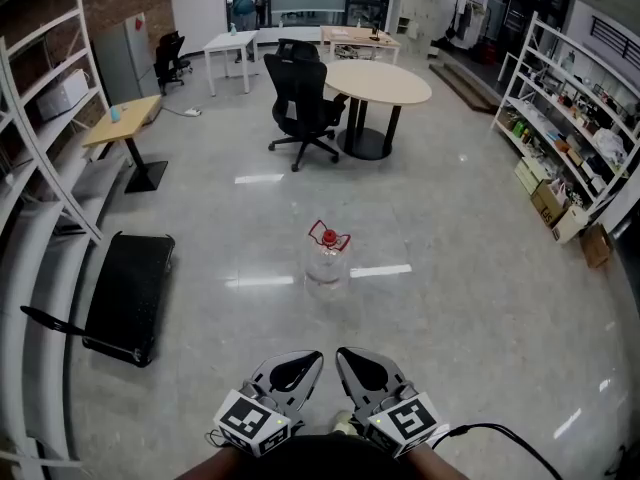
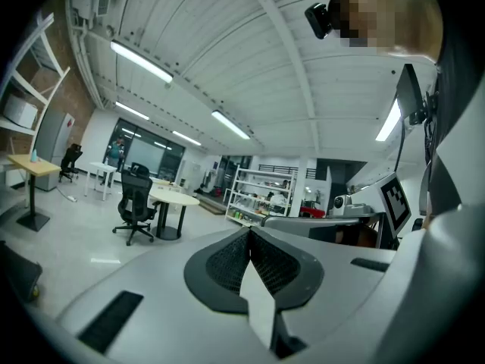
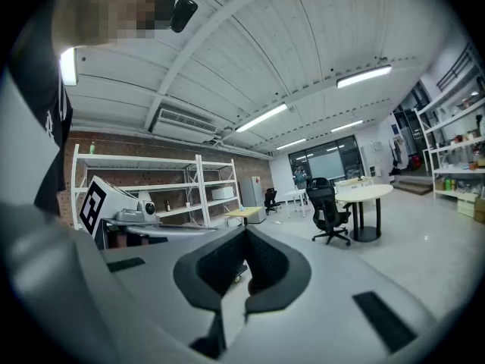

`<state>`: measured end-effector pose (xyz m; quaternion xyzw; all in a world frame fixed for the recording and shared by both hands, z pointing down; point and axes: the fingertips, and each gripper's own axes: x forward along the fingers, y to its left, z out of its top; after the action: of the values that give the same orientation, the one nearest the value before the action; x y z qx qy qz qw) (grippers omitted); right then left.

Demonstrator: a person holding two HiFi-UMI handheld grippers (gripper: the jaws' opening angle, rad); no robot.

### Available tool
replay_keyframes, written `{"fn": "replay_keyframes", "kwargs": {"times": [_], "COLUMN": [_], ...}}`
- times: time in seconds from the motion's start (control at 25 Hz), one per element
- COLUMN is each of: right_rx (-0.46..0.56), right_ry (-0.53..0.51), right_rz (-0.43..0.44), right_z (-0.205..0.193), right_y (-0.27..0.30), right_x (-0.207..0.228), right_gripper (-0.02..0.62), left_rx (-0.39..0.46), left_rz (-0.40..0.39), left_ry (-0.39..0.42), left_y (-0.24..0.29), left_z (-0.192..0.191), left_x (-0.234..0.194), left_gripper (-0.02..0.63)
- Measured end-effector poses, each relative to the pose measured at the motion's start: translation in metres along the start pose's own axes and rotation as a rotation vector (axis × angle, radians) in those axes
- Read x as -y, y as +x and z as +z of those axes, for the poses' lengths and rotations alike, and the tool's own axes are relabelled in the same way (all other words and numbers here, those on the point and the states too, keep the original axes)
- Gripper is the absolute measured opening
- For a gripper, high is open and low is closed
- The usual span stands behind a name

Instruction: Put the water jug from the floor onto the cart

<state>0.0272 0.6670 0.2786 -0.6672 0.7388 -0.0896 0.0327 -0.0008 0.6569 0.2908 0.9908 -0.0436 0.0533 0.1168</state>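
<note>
Jug [image 1: 327, 258] upright on floor [image 1: 460, 298], clear body, red cap. Cart [image 1: 128, 293] well apart on jug's left, black deck, beside shelf [image 1: 45, 183]. Left tool [image 1: 312, 358] and right tool [image 1: 344, 356] side by side near bottom edge, well short of jug, both closed, empty.

The head camera looks from up high, forward and steeply down over the glossy pale floor [image 1: 470, 268]. The left gripper [image 1: 308, 358] and right gripper [image 1: 346, 355] sit close at its bottom edge. Each gripper camera rides just behind its own jaws and looks roughly level along them into the room. All three views share the round beige-topped table [image 1: 378, 81] [image 2: 174, 197] [image 3: 364, 192] and the black swivel office chair [image 1: 303, 93] [image 2: 135, 203] [image 3: 327, 207], both well off.
</note>
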Motion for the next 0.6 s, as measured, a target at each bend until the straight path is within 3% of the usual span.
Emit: {"fn": "replay_keyframes", "kwargs": {"times": [0.6], "right_rx": [0.018], "right_ry": [-0.013], "right_rz": [0.013], "right_z": [0.0], "right_y": [-0.005], "right_x": [0.011], "right_gripper": [0.002], "left_rx": [-0.011], "left_rz": [0.01], "left_ry": [-0.016], "left_y": [0.015], "left_z": [-0.009], "left_x": [0.004], "left_gripper": [0.005]}}
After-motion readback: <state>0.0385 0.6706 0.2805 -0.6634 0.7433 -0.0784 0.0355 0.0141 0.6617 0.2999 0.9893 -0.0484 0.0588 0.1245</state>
